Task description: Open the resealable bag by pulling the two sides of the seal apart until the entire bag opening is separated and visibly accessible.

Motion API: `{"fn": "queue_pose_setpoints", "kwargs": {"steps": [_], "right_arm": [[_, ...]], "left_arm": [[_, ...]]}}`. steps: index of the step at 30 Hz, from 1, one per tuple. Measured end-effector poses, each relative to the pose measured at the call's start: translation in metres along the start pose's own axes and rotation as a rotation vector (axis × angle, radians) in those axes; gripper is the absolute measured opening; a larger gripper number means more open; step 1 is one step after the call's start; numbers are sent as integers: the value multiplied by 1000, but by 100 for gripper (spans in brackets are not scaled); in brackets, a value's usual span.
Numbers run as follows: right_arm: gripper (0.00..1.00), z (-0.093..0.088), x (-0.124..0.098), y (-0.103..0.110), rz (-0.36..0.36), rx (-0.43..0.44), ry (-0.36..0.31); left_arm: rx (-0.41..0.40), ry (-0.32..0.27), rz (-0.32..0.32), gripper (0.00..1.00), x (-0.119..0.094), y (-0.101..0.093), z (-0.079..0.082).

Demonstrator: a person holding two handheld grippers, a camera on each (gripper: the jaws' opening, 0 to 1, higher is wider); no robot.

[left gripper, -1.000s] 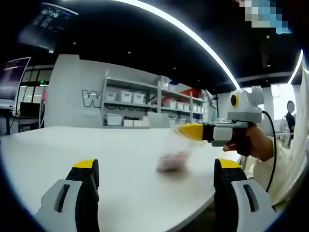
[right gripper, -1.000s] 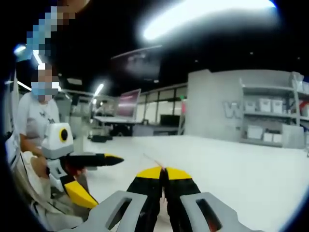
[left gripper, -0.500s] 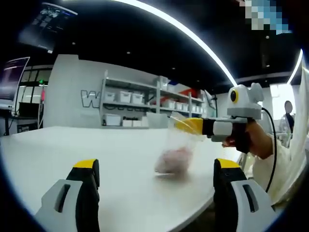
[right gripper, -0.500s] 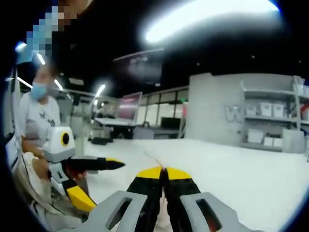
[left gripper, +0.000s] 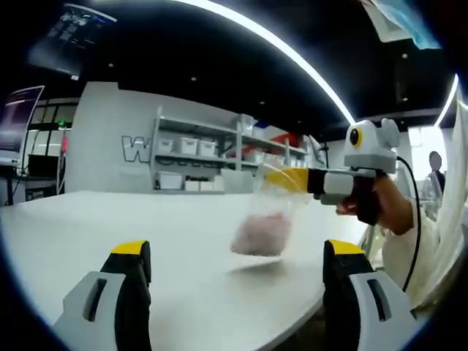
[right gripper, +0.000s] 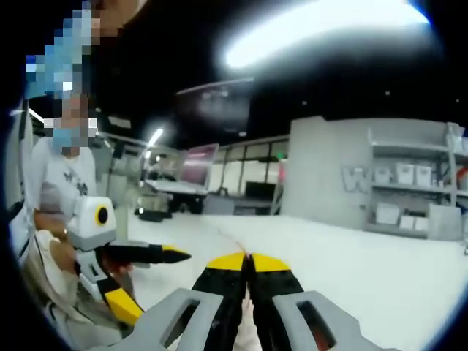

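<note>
Hanging from the right gripper [left gripper: 281, 178], whose jaws pinch its top edge, the bag [left gripper: 262, 223] clears the white table [left gripper: 110, 219]; left gripper [left gripper: 238, 274] jaws spread wide, empty.

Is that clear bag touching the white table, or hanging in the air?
Apart. In the left gripper view the bag hangs from the right hand-held gripper, with its shadow on the table below it.

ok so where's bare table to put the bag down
The white table is bare from the left tongs out to its far edge by the shelves. The one busy spot is under the bag, which hangs from the right tongs.
</note>
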State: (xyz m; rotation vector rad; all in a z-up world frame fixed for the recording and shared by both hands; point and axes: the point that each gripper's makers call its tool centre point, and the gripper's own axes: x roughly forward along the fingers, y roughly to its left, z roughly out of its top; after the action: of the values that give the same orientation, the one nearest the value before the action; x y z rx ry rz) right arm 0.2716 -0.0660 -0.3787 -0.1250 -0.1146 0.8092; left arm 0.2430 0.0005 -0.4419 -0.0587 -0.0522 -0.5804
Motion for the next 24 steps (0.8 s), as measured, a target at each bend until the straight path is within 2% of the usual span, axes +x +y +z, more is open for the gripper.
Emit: {"fn": "queue_pose_setpoints", "kwargs": {"steps": [24], "right_arm": [[0, 8, 5, -9, -1, -46, -2]], "left_arm": [[2, -4, 7, 97, 0, 3, 2]]}}
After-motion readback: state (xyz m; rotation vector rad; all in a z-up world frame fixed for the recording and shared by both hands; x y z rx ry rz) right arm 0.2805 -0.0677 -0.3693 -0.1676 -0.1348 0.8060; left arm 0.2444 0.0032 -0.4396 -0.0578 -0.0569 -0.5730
